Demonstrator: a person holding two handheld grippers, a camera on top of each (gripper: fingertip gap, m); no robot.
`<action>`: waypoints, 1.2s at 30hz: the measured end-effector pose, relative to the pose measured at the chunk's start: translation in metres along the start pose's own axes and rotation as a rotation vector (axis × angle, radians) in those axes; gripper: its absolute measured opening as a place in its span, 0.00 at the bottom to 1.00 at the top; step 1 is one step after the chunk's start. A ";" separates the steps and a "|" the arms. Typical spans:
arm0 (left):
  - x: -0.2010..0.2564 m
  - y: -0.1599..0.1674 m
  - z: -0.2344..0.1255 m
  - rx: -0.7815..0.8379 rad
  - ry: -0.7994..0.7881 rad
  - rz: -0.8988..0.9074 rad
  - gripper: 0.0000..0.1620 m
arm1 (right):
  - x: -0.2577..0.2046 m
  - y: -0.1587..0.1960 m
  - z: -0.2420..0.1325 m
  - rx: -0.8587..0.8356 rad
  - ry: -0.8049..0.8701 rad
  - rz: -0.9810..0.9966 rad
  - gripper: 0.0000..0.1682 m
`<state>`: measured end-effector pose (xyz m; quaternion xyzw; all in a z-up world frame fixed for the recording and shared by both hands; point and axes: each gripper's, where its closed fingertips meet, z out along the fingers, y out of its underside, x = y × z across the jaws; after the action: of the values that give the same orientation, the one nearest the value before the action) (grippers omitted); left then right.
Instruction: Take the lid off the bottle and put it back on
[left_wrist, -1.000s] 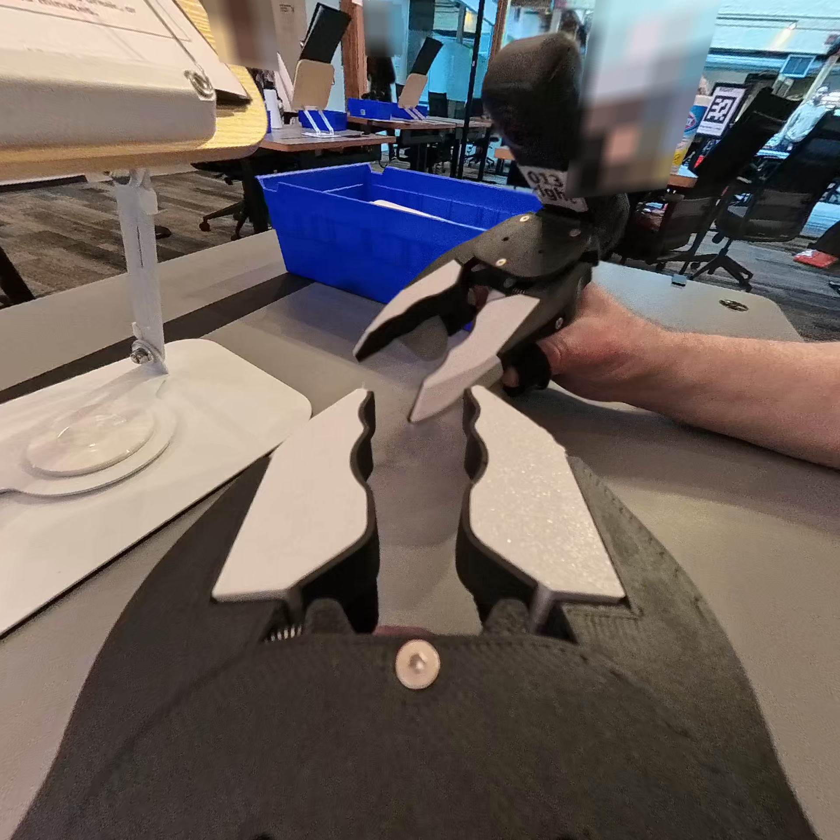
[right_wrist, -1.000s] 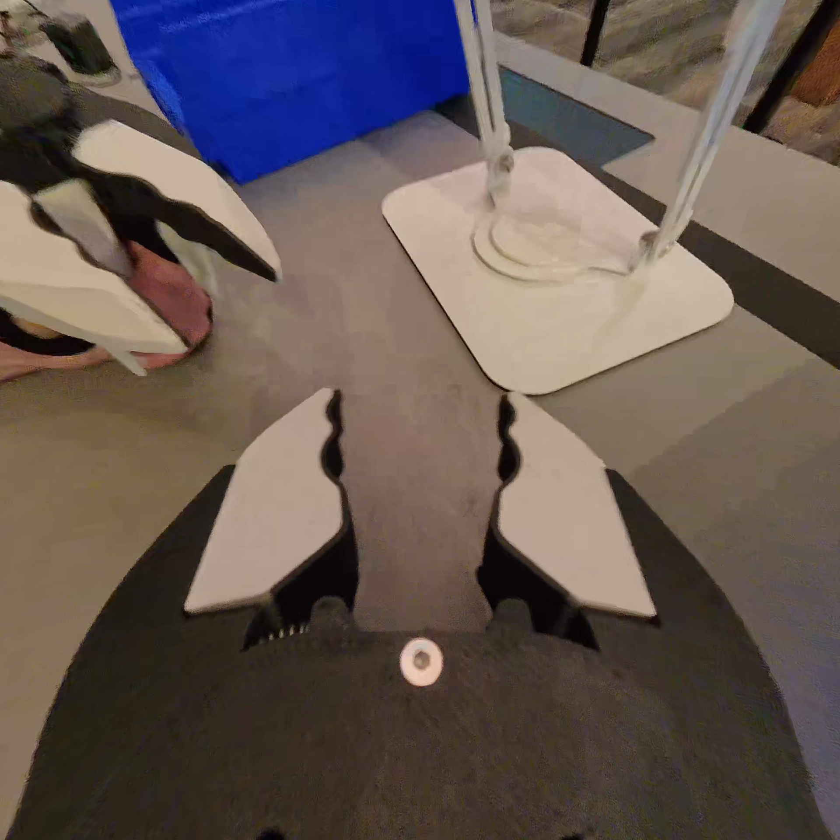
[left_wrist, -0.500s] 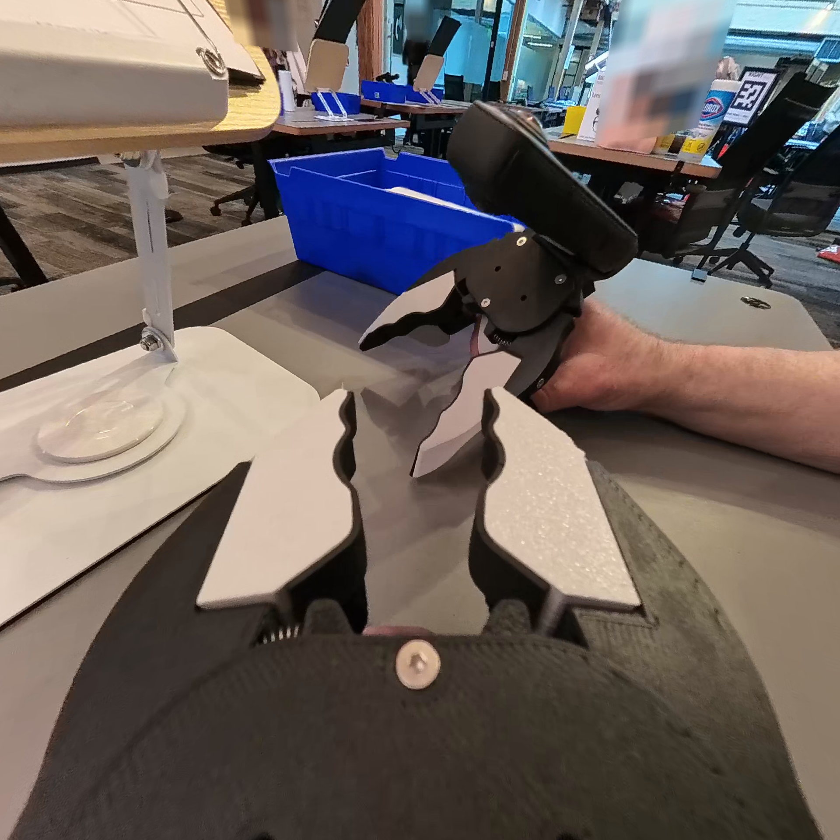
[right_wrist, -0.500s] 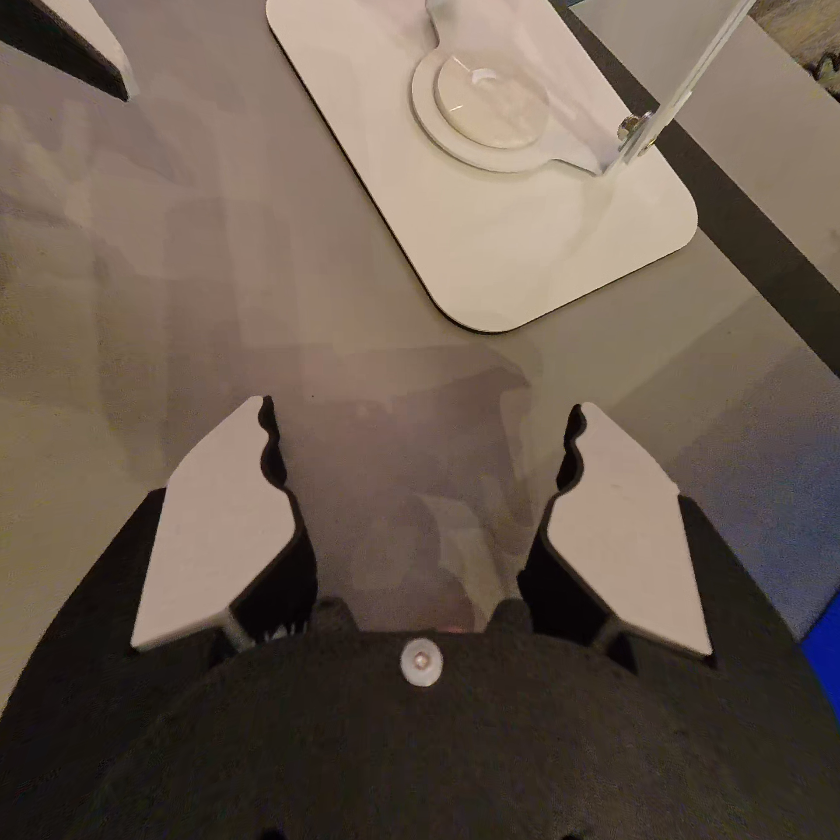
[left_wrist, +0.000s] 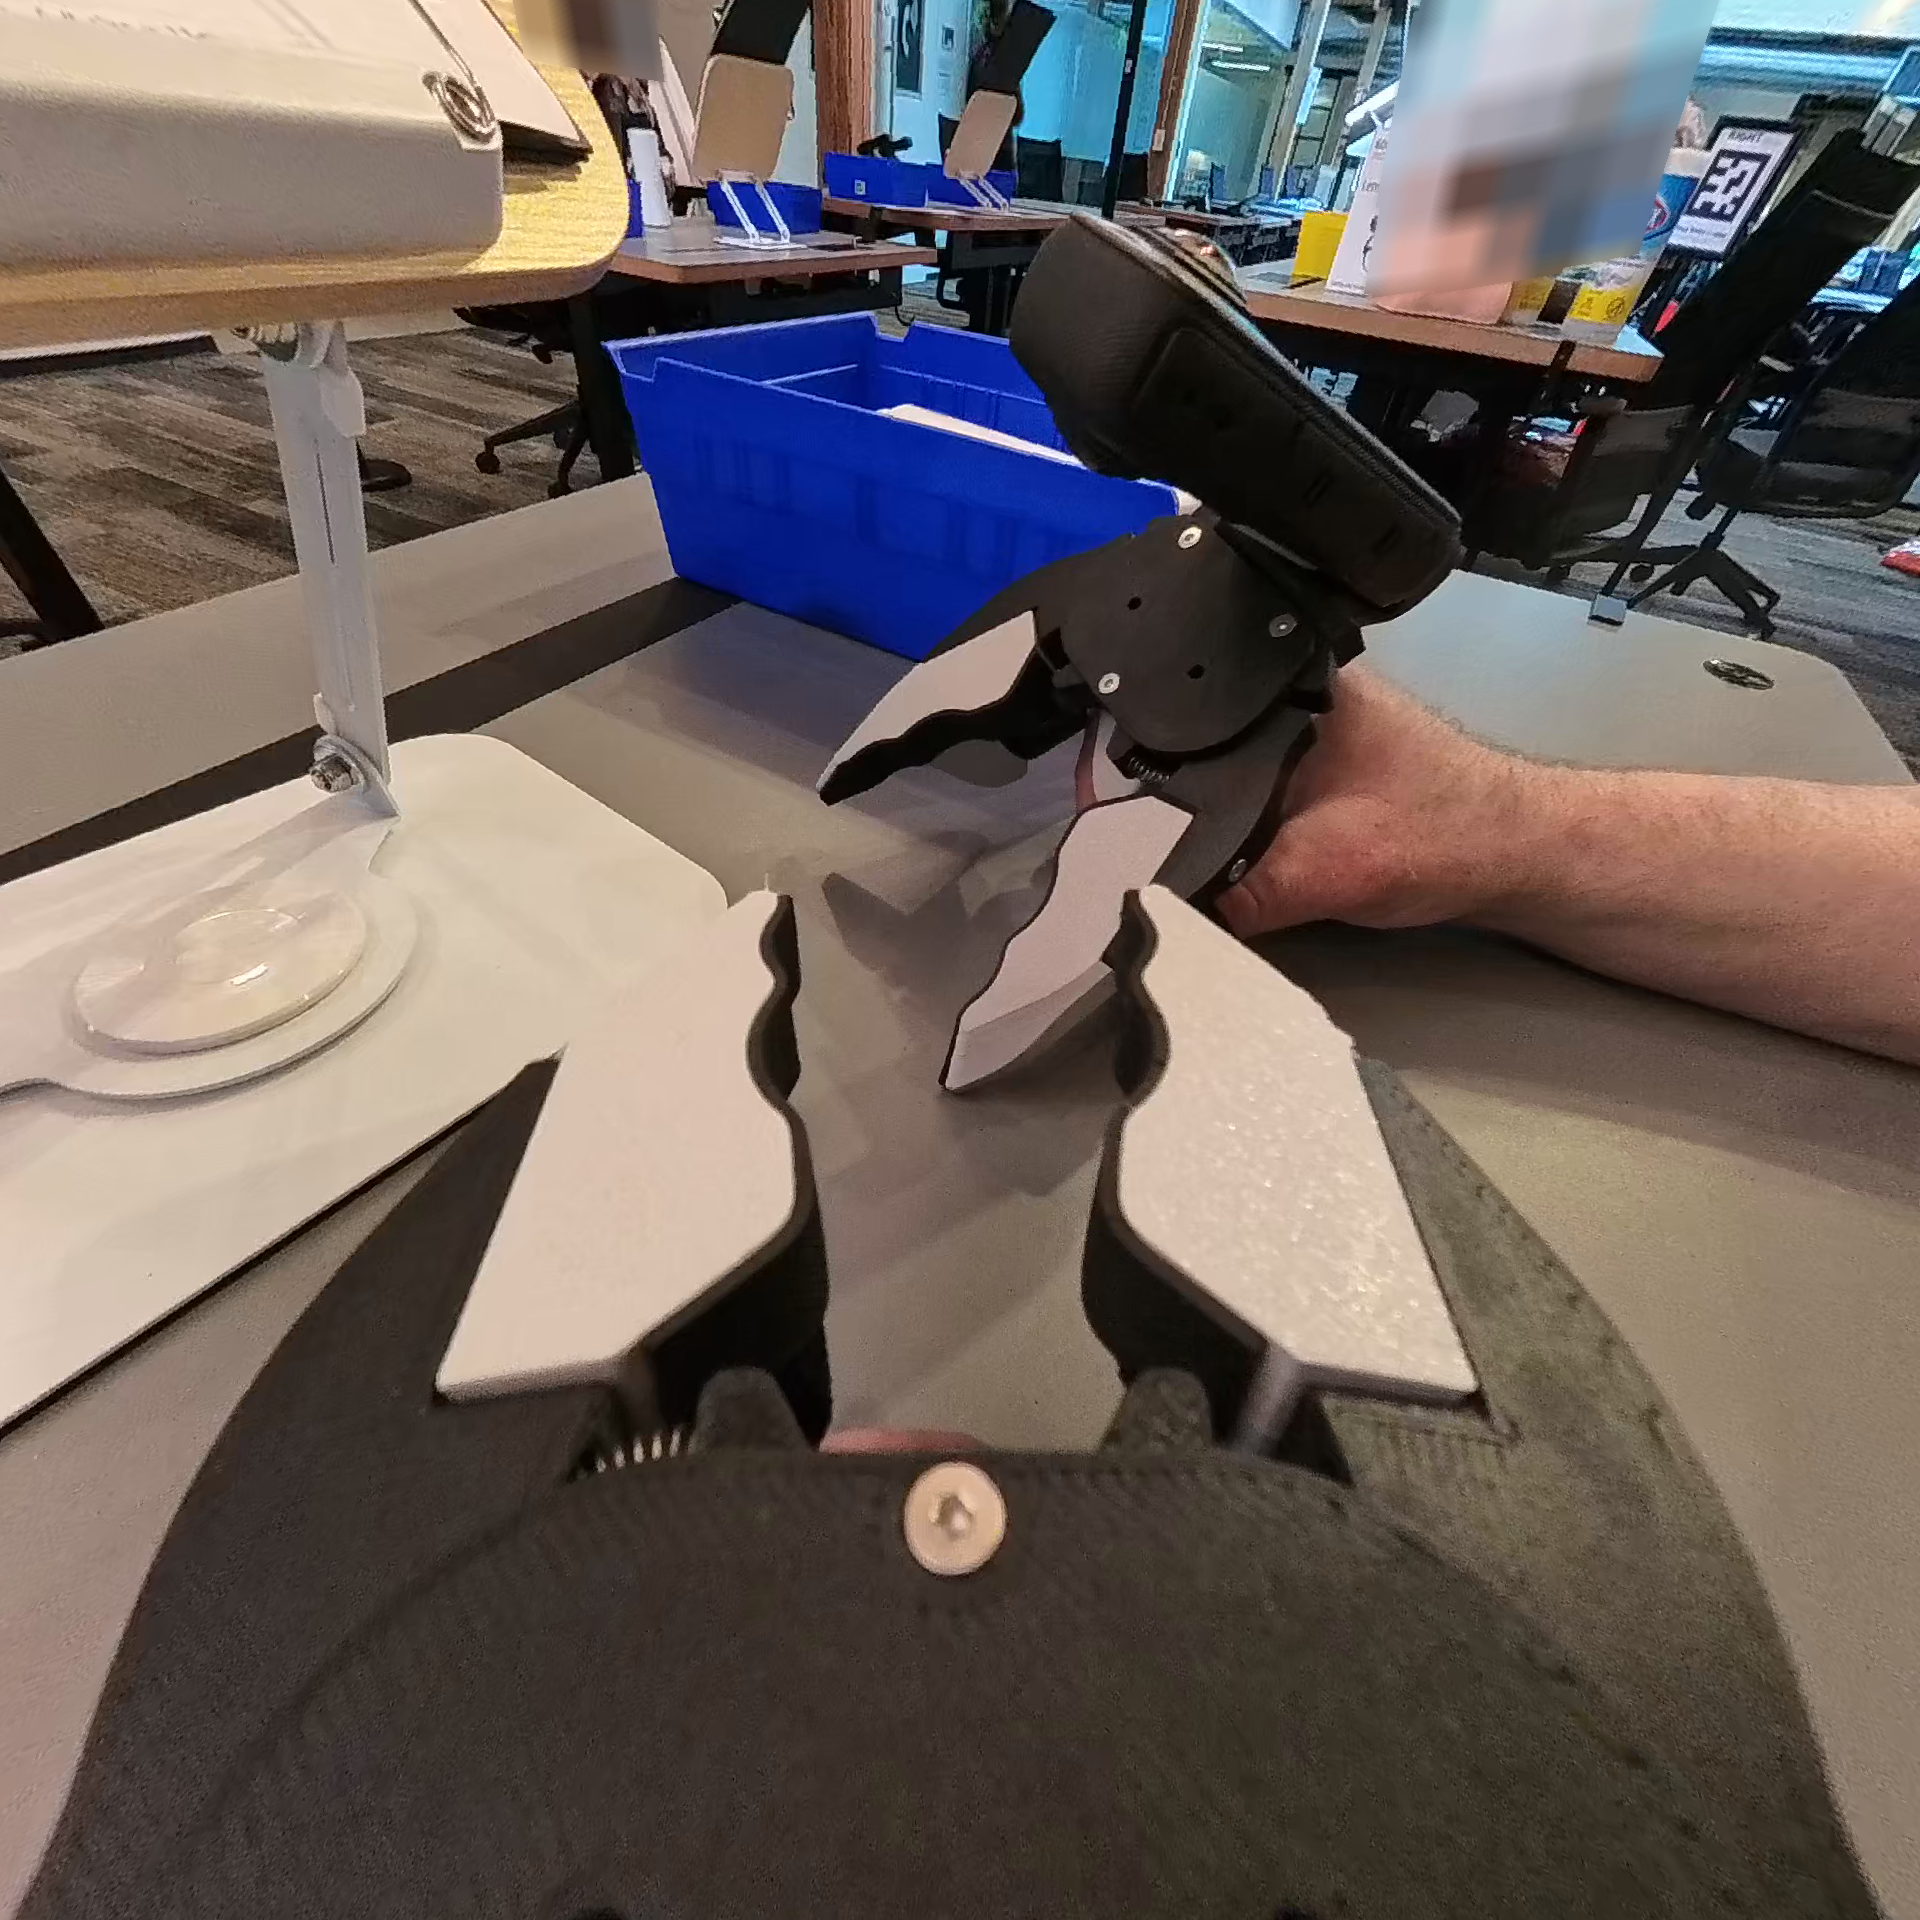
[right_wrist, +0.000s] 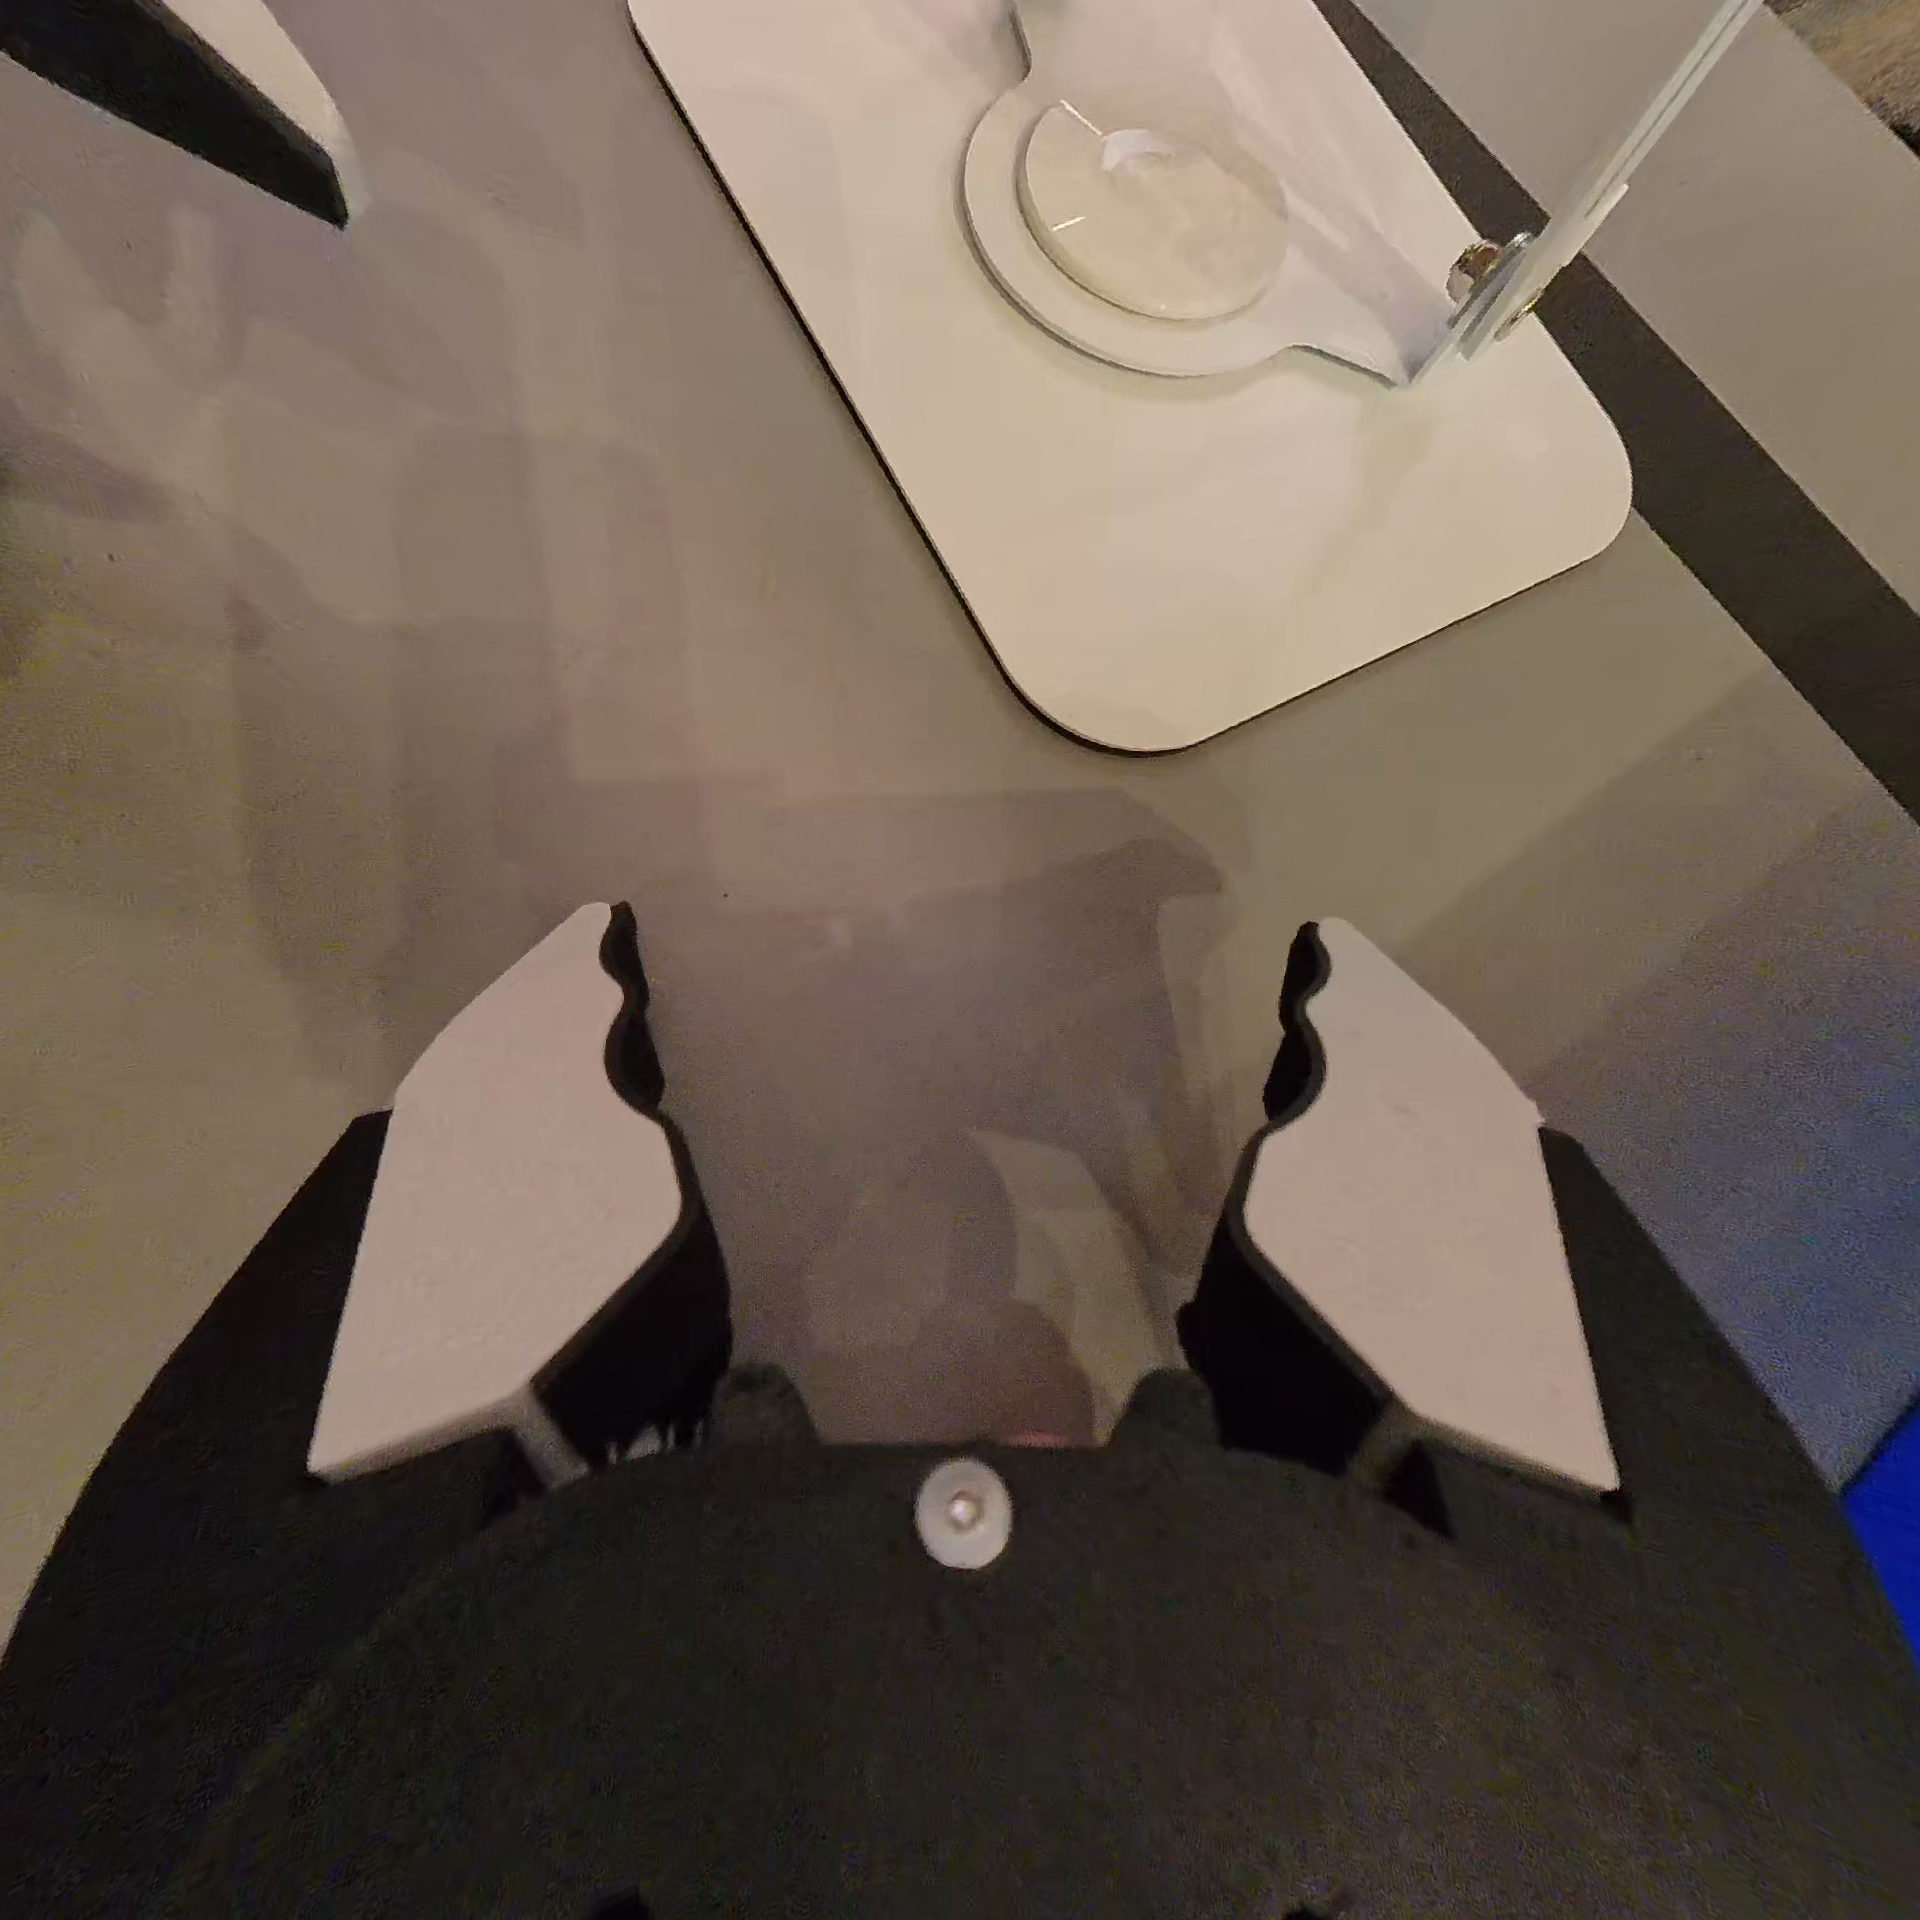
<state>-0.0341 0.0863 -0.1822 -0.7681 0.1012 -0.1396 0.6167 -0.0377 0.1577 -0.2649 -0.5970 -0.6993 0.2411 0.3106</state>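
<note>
Over bare grey table (right_wrist: 520, 623), both grippers' jaws spread, white base plate (right_wrist: 1195, 540) edge near.

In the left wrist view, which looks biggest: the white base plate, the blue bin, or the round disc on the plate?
1. white base plate, though nearness to the camera helps it.
2. blue bin.
3. round disc.

Lots cropped or covered up here

White stand base (left_wrist: 312, 1039) runs off the left edge in the left wrist view, and its top corner is cropped in the right wrist view (right_wrist: 1195, 520). The blue bin (left_wrist: 862, 520) is half hidden behind the right gripper (left_wrist: 894, 914); whatever white thing sits inside is too covered to tell. The person's forearm (left_wrist: 1714, 894) gets cut by the right edge. Only one tip of the left gripper's fingers (right_wrist: 208, 114) shows top left.
</note>
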 end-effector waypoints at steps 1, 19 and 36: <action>0.000 0.000 0.000 -0.001 0.000 -0.002 0.36 | 0.000 0.000 0.000 0.000 -0.002 0.000 0.68; -0.002 0.002 0.002 -0.017 -0.003 -0.015 0.40 | -0.002 0.002 0.001 -0.013 -0.036 0.019 0.66; -0.003 0.007 0.005 -0.058 -0.045 0.021 0.43 | -0.003 0.002 0.001 -0.014 -0.044 0.021 0.66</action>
<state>-0.0347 0.0904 -0.1901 -0.7874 0.0995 -0.1127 0.5978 -0.0369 0.1552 -0.2675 -0.6011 -0.7014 0.2525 0.2881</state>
